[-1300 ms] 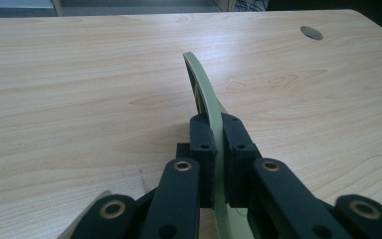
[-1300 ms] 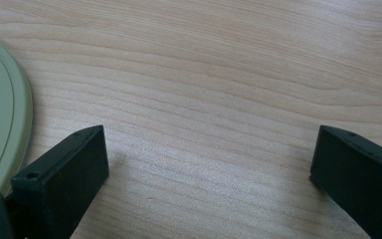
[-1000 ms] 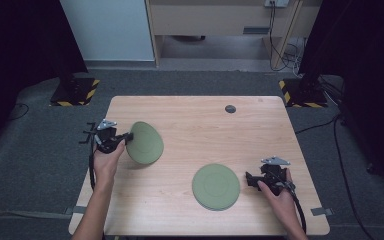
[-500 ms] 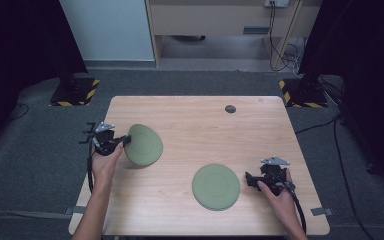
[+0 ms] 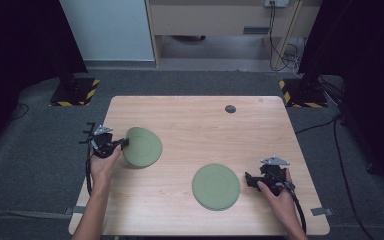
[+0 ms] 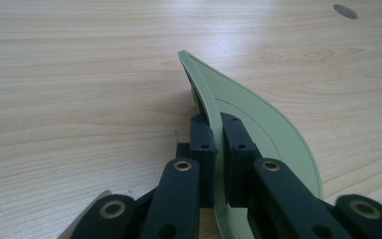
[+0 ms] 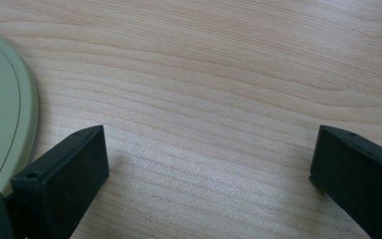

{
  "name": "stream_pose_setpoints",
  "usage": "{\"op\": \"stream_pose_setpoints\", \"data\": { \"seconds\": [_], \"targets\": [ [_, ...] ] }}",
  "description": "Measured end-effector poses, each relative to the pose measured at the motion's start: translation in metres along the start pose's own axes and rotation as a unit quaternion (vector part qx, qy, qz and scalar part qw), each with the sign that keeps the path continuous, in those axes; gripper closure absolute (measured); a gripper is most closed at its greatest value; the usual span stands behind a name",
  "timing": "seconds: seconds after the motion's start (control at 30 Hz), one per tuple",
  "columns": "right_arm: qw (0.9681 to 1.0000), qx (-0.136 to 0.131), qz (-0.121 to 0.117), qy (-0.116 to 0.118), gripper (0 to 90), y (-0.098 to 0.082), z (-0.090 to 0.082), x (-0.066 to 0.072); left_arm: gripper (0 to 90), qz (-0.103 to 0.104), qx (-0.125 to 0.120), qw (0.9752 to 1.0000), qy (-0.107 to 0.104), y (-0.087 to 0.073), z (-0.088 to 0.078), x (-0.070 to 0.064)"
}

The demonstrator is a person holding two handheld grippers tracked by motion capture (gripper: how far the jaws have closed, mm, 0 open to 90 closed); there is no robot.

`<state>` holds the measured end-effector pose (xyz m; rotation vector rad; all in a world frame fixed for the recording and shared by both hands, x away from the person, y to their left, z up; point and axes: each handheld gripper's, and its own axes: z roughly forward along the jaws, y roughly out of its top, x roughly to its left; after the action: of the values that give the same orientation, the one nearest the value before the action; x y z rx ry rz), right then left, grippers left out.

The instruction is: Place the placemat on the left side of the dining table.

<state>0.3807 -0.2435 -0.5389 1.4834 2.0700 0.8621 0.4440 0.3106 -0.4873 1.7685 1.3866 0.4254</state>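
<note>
Over on the left, your left gripper (image 5: 111, 145) has its jaws clamped on the rim of a green plate (image 5: 142, 146), and that plate is tilted, its gripped edge lifted off the table (image 5: 190, 125) at the left side. In the left gripper view the pads (image 6: 202, 144) pinch the thin rim of the plate (image 6: 258, 124), with bare wood stretching ahead of it. Moving across, a small dark disc (image 5: 230, 108) sits near the far edge, well apart from everything. Closer to you, a second plate (image 5: 216, 186) lies flat on the wood. Just right of it, your right gripper (image 5: 250, 180) rests with jaws spread wide, nothing between them, the flat plate's edge (image 7: 5, 99) just beside one jaw.
</note>
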Motion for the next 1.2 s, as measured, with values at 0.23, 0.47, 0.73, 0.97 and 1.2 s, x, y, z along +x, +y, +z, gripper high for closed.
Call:
{"op": "stream_pose_setpoints", "data": {
  "seconds": [0.23, 0.47, 0.73, 0.97, 1.2],
  "targets": [
    [1.0, 0.0, 0.001, 0.0, 2.1, 0.0, 0.0, 0.0, 85.1, -0.011, 0.004, 0.9999, 0.006, -0.006, 0.003, 0.008],
    [1.0, 0.0, 0.001, 0.0, 2.1, 0.0, 0.0, 0.0, 85.1, -0.015, 0.006, 0.9998, 0.008, -0.009, 0.003, 0.012],
    [1.0, 0.0, 0.0, 0.0, 2.1, 0.0, 0.0, 0.0, 85.1, -0.015, 0.008, 0.9998, 0.012, -0.01, 0.004, 0.014],
    [1.0, 0.0, 0.001, 0.0, 2.2, 0.0, 0.0, 0.0, 85.1, -0.02, 0.013, 0.9996, 0.017, -0.011, 0.004, 0.018],
    [1.0, 0.0, 0.001, 0.0, 2.2, 0.0, 0.0, 0.0, 85.1, -0.027, 0.011, 0.9994, 0.02, -0.013, 0.003, 0.022]
  ]
}}
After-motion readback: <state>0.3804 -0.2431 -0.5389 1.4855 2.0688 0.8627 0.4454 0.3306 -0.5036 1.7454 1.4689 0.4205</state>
